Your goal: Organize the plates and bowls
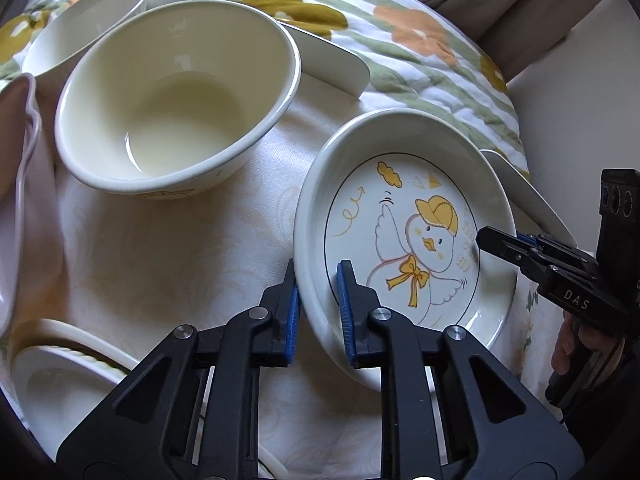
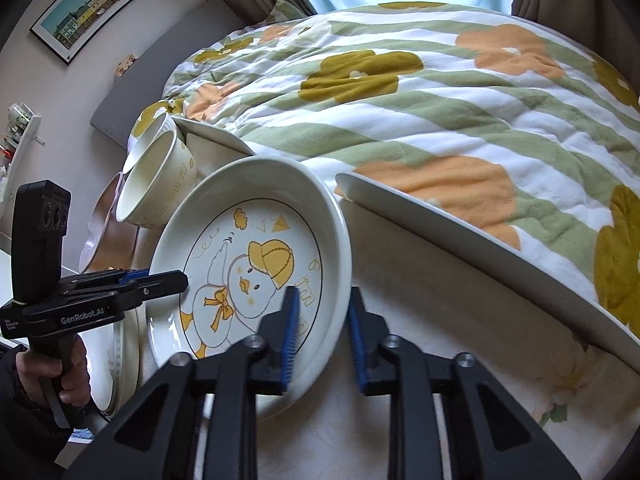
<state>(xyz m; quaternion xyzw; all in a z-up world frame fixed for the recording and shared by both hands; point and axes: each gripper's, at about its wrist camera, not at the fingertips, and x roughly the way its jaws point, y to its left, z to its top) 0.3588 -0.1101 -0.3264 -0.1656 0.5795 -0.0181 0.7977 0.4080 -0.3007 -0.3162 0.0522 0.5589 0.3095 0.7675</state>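
A white deep plate with a yellow-capped duck drawing (image 1: pixel 404 240) is held tilted above the cloth; it also shows in the right wrist view (image 2: pixel 256 264). My left gripper (image 1: pixel 318 276) is shut on its near-left rim, one blue pad inside and one outside. My right gripper (image 2: pixel 322 300) straddles the opposite rim with a small gap at the outer pad; it appears in the left wrist view (image 1: pixel 486 238). A large cream bowl (image 1: pixel 176 96) lies tilted at upper left.
A second cream bowl (image 1: pixel 84 28) sits behind the large one. White plates (image 1: pixel 332 64) lean against a flowered quilt (image 2: pixel 440 92). A long white plate (image 2: pixel 480 252) lies at the quilt's edge. A ribbed bowl (image 1: pixel 56 384) sits at lower left, a pink dish (image 1: pixel 16 184) at far left.
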